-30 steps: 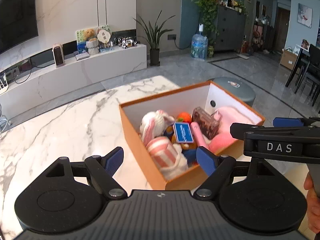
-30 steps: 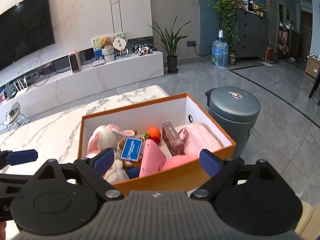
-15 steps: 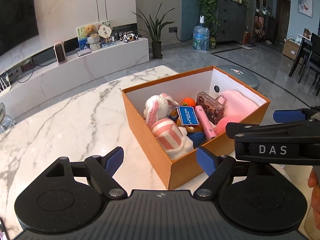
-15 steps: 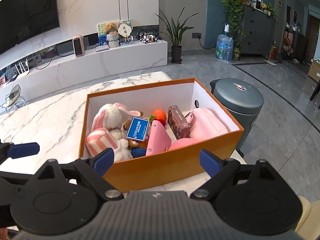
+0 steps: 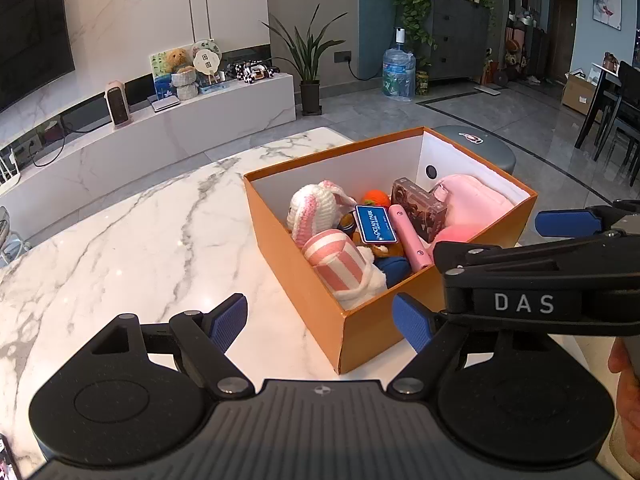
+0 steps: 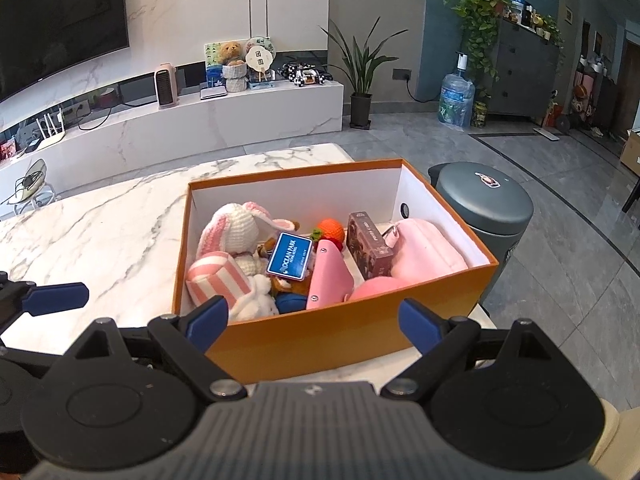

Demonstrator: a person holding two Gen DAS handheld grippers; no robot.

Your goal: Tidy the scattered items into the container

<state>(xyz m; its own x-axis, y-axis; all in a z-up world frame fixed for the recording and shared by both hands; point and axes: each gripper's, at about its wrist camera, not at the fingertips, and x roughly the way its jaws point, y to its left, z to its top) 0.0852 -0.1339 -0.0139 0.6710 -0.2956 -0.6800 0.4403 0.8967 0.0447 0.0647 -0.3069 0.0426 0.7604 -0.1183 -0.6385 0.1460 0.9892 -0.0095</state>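
Now: both claws hang short of an orange box on a marble surface, with nothing in either grasp.
Left claw (image 5: 320, 316): jaws spread wide, blue pads well apart, empty; it sits just short of the box's near corner.
Right claw (image 6: 314, 326): jaws likewise spread wide and empty, facing the box's long near wall, one pad to each side of that wall's middle stretch.
Container: the orange box (image 6: 328, 344) stands open-topped near the edge of the surface (image 5: 132, 240), a grey bin (image 6: 486, 208) just beyond its far end.
Contents: a knitted bunny (image 6: 236, 228), a pink-striped soft piece (image 6: 218, 280), a blue Ocean Park card (image 6: 289, 257), an orange knitted fruit (image 6: 330, 230), a brown patterned box (image 6: 368, 244), a pink pouch (image 6: 424, 252) and a pink case (image 6: 329, 276) all lie inside, crowded together below the rim.
Loose items: none shows on the marble in either view; what lies outside the frames cannot be told.
Step in hand: by the look of it, the gathering is done or nearly so, and this is a pause over the filled box.
Next move: likely a check of the surface for any stray piece; if one turns up, an open claw must come down around it, close, lift clear of the rim and let go over a free spot in the box.
Risk: the pile is high on the bunny side, so a late addition may sit better toward the pink pouch.
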